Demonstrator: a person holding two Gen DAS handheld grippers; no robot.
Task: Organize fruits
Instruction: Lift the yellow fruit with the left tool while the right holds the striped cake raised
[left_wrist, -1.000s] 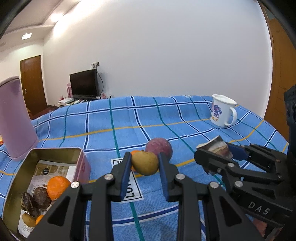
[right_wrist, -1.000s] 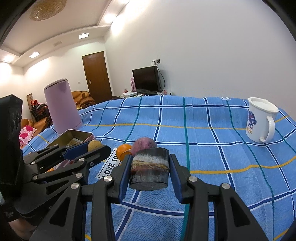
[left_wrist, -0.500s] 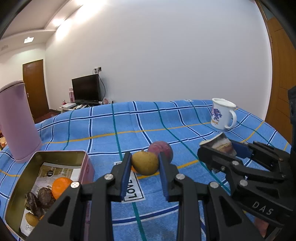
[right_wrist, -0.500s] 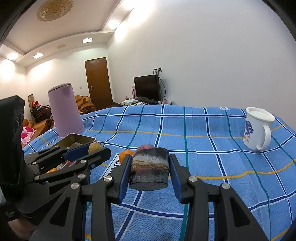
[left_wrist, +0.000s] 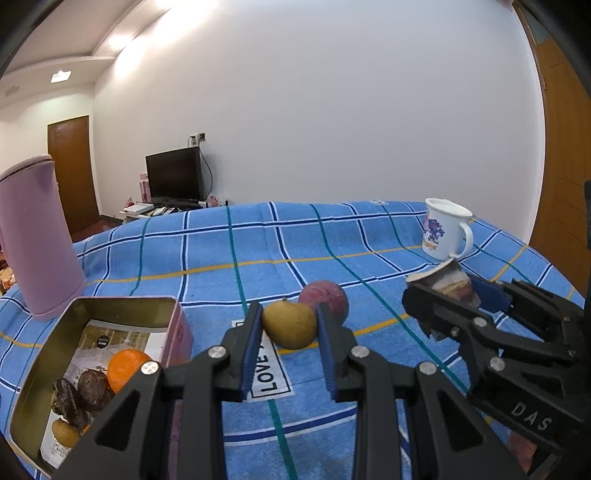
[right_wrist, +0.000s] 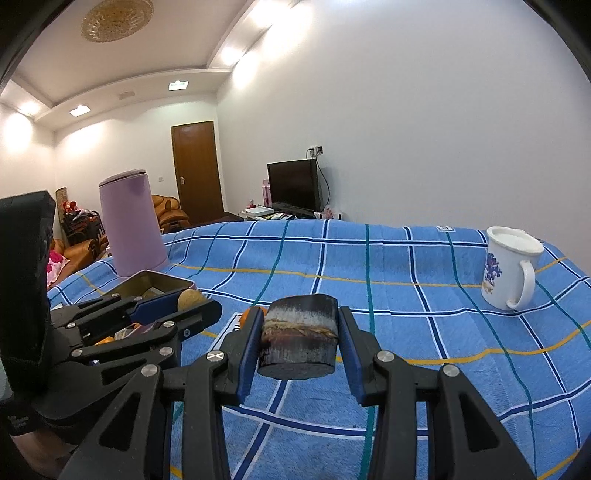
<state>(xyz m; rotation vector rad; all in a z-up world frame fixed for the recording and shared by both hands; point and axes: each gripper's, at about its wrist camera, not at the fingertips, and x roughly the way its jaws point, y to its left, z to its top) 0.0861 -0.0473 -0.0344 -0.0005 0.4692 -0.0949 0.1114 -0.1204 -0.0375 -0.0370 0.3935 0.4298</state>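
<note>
Left wrist camera sits just behind its own fingers (left_wrist: 251, 332), looking forward and slightly down across the blue checked cloth (left_wrist: 221, 280) toward the white wall, tin box (left_wrist: 122, 306) near at lower left. Right wrist camera rides behind its fingers (right_wrist: 347, 347) too, same tilt, facing the same wall from further right. Both catch the purple canister (left_wrist: 33, 236) (right_wrist: 133, 225), the mug (left_wrist: 443, 229) (right_wrist: 509, 266), the television (left_wrist: 173, 173) (right_wrist: 293, 184), and each sees the other gripper alongside
</note>
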